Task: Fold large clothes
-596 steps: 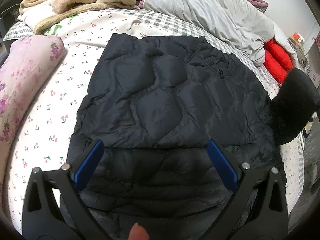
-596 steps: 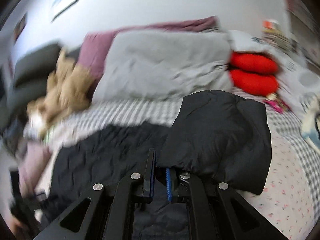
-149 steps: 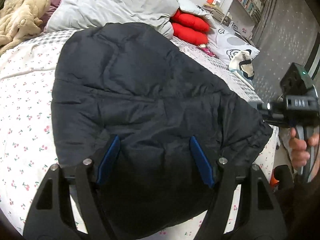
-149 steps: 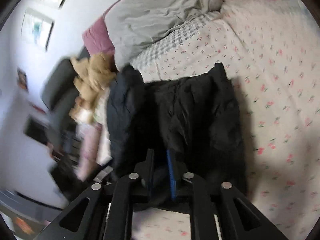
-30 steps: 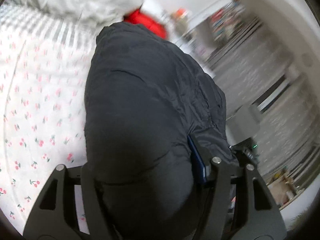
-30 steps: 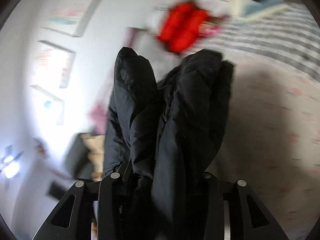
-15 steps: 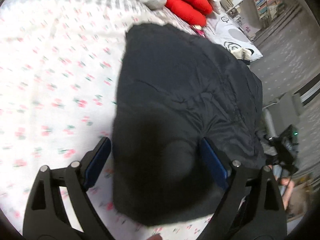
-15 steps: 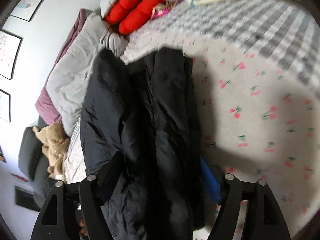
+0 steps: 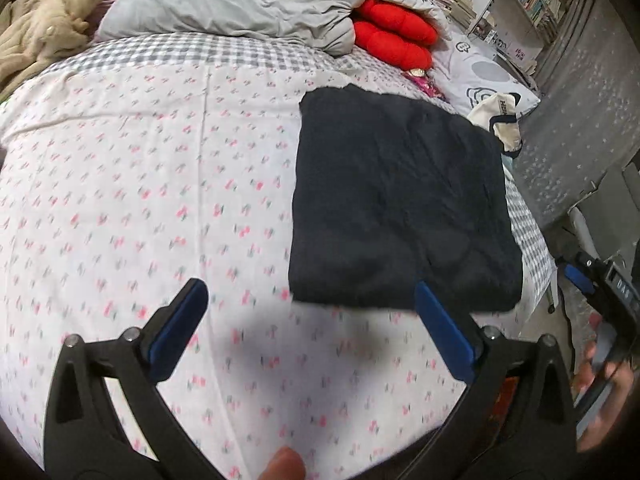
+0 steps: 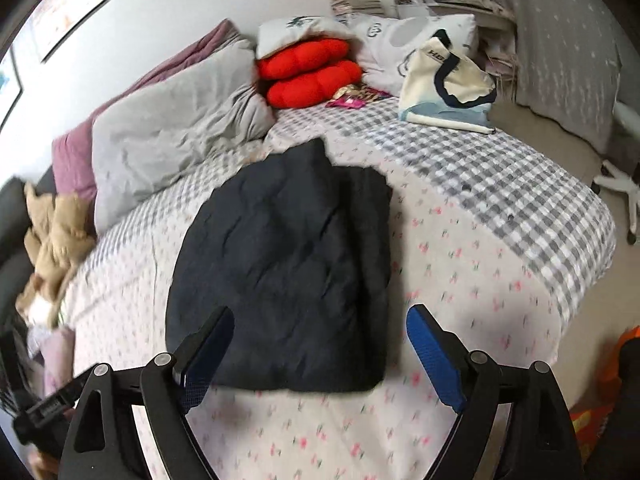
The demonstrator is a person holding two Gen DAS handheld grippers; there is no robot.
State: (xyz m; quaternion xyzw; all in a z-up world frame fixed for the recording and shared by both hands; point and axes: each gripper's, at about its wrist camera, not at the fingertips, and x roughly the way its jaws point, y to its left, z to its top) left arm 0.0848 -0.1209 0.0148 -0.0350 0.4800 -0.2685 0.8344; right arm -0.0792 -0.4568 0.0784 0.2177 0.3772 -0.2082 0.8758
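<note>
Jacket (image 9: 400, 208), black and folded into a compact rectangle, lies flat on the cherry-print bed (image 9: 140, 184), untouched; left gripper (image 9: 316, 330) and right gripper (image 10: 320, 354) hover above, jaws apart, empty.

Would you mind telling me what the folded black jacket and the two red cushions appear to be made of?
The black jacket looks like a padded, quilted synthetic shell, probably nylon or polyester: stitched puffy panels, fine creases, faint sheen. The red cushions seem plush, matte fabric over soft filling, with rounded tufted lobes; the exact fibre cannot be told.
</note>
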